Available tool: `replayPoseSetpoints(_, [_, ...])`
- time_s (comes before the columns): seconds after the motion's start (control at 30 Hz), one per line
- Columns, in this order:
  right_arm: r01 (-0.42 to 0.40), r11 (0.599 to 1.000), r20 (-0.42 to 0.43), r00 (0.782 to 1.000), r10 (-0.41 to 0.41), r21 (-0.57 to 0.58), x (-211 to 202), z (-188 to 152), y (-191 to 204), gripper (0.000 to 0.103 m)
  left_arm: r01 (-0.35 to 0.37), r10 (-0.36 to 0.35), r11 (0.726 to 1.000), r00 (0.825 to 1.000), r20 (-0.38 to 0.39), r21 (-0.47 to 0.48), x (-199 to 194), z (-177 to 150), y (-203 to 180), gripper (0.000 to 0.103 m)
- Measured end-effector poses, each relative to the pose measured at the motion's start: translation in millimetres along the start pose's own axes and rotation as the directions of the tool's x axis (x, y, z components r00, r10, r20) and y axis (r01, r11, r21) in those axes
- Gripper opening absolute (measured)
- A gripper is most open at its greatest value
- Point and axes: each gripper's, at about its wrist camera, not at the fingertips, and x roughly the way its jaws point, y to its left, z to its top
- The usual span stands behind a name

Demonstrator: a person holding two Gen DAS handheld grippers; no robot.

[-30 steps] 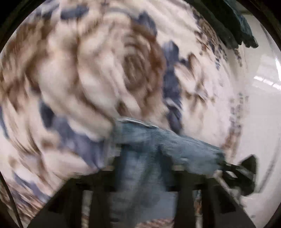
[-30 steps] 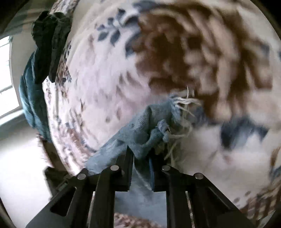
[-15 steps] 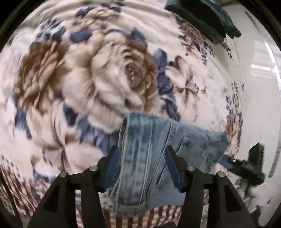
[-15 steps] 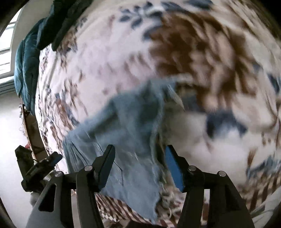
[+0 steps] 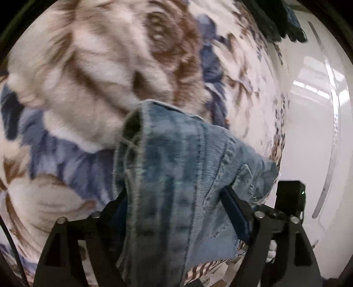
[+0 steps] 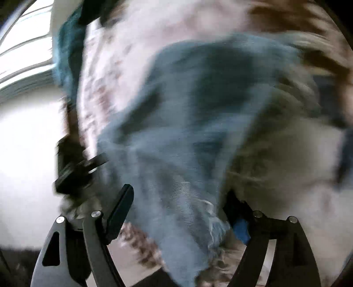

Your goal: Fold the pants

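Note:
Light blue denim pants lie folded on a floral blanket, seams and a frayed hem showing. My left gripper is open, its fingers standing either side of the denim's near end. In the right wrist view the same pants spread ahead, blurred. My right gripper is open, its fingers apart around the frayed near corner. The right gripper also shows at the right in the left wrist view, by the pants' far corner.
Dark teal clothes lie at the blanket's far edge and show in the right wrist view too. White floor lies past the blanket's right edge. A window is at the far left.
Both grippers let go of the denim and opened. The pants dropped flat onto the blanket, and both grippers have since moved in low over their near end.

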Motion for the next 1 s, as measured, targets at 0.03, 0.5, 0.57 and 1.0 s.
replayPoseSetpoints(0.03, [0.060, 0.998, -0.014, 0.998, -0.060, -0.028, 8, 2, 2, 0.083, -0.008, 0.008, 1.000, 1.000, 0.002, 0.022, 2, -1, -6, 0.080])
replayPoseSetpoints(0.5, [0.153, 0.987, 0.082, 0.986, -0.149, -0.057, 26, -7, 36, 0.009, -0.136, 0.129, 0.980, 0.990, 0.060, 0.146, 0, -20, -40, 0.028])
replayPoseSetpoints(0.57, [0.142, 0.988, 0.106, 0.985, -0.136, -0.054, 8, -10, 44, 0.008, -0.142, 0.132, 0.978, 0.989, 0.070, 0.152, -7, -23, -47, 0.028])
replayPoseSetpoints(1.0, [0.130, 0.983, 0.280, 0.956, -0.090, -0.129, -102, 13, 140, 0.007, -0.062, 0.018, 0.953, 0.989, 0.148, 0.296, -87, -2, -130, 0.027])
